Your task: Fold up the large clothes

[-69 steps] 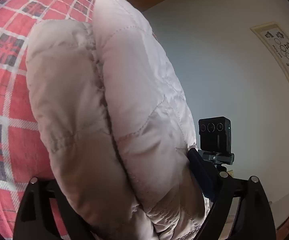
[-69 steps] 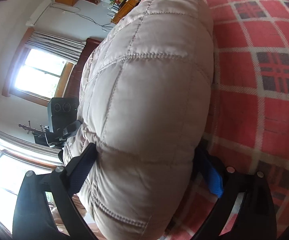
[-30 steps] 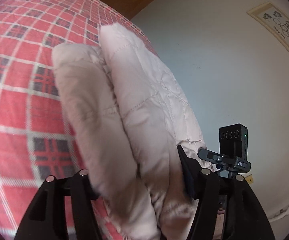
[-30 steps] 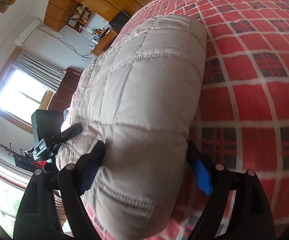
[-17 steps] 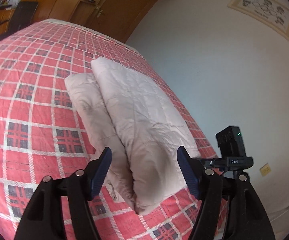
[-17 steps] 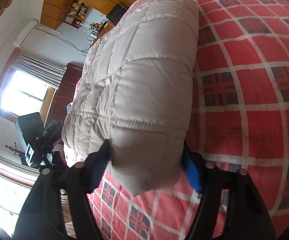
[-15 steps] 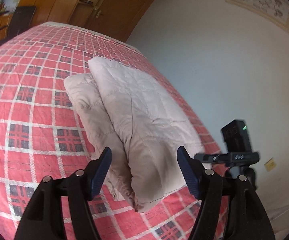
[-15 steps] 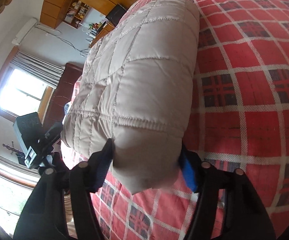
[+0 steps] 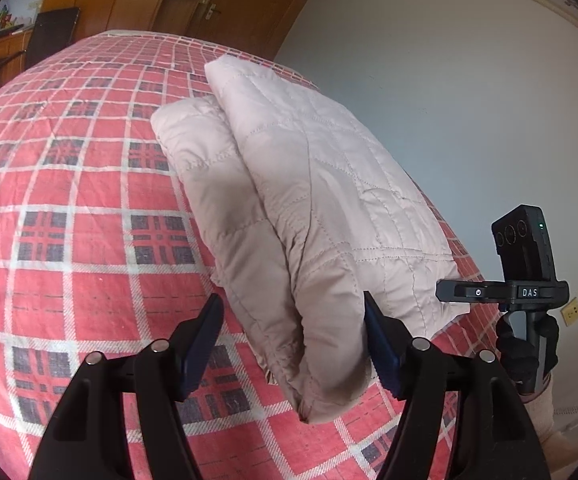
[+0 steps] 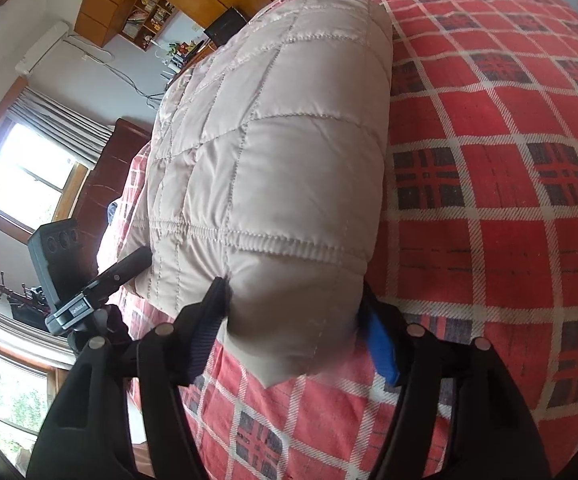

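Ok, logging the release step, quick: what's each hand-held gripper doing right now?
Left hand-held gripper: open, around the folded jacket's corner.
Right hand-held gripper: open, straddling the jacket's corner.

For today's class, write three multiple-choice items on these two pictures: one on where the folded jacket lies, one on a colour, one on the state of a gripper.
1. The jacket lies on: A a bed cover; B a chair; C the floor.
2. The bed cover is: A plain blue; B red checked; C green striped.
3. The left gripper is: A shut flat on nothing; B out of view; C open around the jacket's near end.

A: checked cloth lies under it all round.
B: red squares with white lines.
C: its fingers stand apart on either side of the fold.
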